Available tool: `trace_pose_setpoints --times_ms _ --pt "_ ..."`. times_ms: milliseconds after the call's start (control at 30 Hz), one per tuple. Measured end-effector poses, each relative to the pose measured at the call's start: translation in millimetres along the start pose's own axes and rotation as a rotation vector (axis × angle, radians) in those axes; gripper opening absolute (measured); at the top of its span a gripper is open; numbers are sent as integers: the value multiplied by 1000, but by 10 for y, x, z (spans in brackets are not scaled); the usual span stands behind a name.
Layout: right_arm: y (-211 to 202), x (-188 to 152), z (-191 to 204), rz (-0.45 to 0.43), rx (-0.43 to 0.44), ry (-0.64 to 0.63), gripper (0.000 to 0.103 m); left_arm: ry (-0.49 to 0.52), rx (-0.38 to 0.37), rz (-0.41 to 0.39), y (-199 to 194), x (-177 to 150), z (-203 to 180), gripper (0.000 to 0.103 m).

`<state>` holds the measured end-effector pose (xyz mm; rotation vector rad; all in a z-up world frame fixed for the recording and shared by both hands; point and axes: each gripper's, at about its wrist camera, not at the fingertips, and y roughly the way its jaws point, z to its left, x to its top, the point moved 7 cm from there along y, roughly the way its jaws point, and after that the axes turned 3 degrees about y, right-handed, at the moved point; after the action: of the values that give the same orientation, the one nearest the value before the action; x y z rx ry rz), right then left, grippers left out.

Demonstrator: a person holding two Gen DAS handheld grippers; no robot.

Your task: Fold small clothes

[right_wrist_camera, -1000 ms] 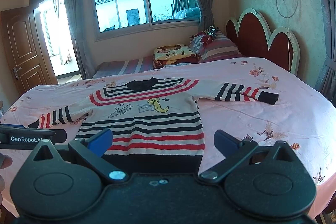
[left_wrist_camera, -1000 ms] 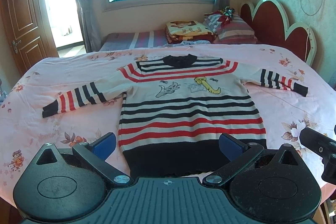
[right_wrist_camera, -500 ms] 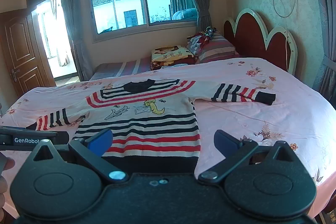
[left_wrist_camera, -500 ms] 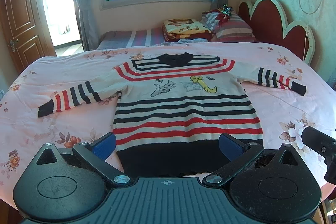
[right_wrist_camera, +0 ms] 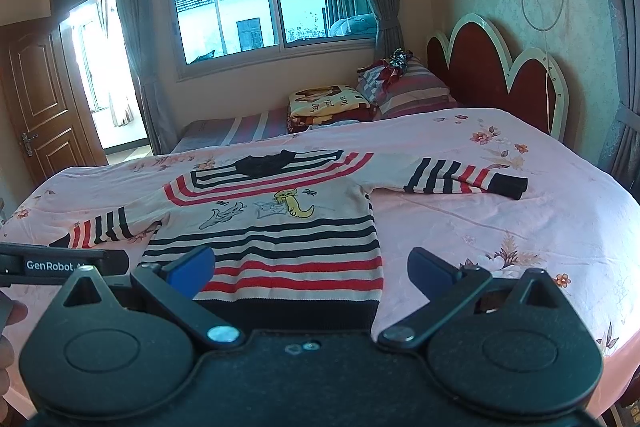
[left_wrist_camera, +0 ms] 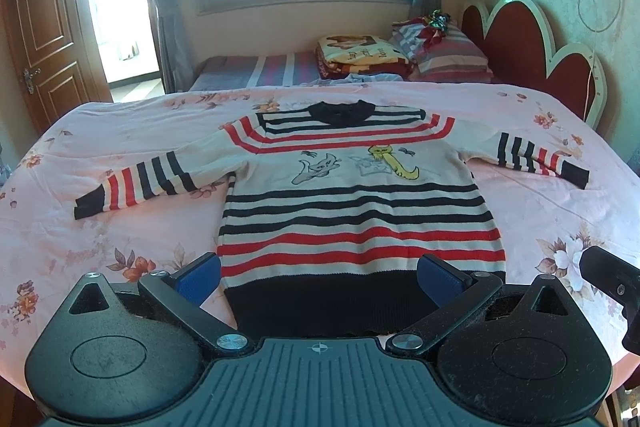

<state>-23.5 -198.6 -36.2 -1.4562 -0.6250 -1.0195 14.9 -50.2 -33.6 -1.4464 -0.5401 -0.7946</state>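
A small striped sweater (left_wrist_camera: 356, 203) in cream, red and black lies flat, front up, on the pink flowered bed sheet (left_wrist_camera: 120, 227), both sleeves spread out. It also shows in the right wrist view (right_wrist_camera: 276, 235). My left gripper (left_wrist_camera: 320, 277) is open and empty, held above the sweater's black hem. My right gripper (right_wrist_camera: 312, 271) is open and empty, above the hem's right corner. The tip of the right gripper shows at the right edge of the left wrist view (left_wrist_camera: 612, 283).
Folded blankets (left_wrist_camera: 360, 55) and striped pillows (left_wrist_camera: 448, 47) lie at the far side by the red headboard (left_wrist_camera: 520, 43). A wooden door (left_wrist_camera: 44, 39) stands at the left. The bed's near edge lies below the grippers.
Both grippers have shifted slightly, so the sweater sits a little differently in each view. Both stay open. The sweater has not moved.
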Motion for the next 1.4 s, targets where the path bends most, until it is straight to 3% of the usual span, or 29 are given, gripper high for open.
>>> trace_pose_setpoints --times_ms 900,1400 --pt "137 35 34 19 -7 -5 102 -38 3 22 208 68 133 103" --pt "518 159 4 17 -21 6 102 -64 20 47 671 208 285 103"
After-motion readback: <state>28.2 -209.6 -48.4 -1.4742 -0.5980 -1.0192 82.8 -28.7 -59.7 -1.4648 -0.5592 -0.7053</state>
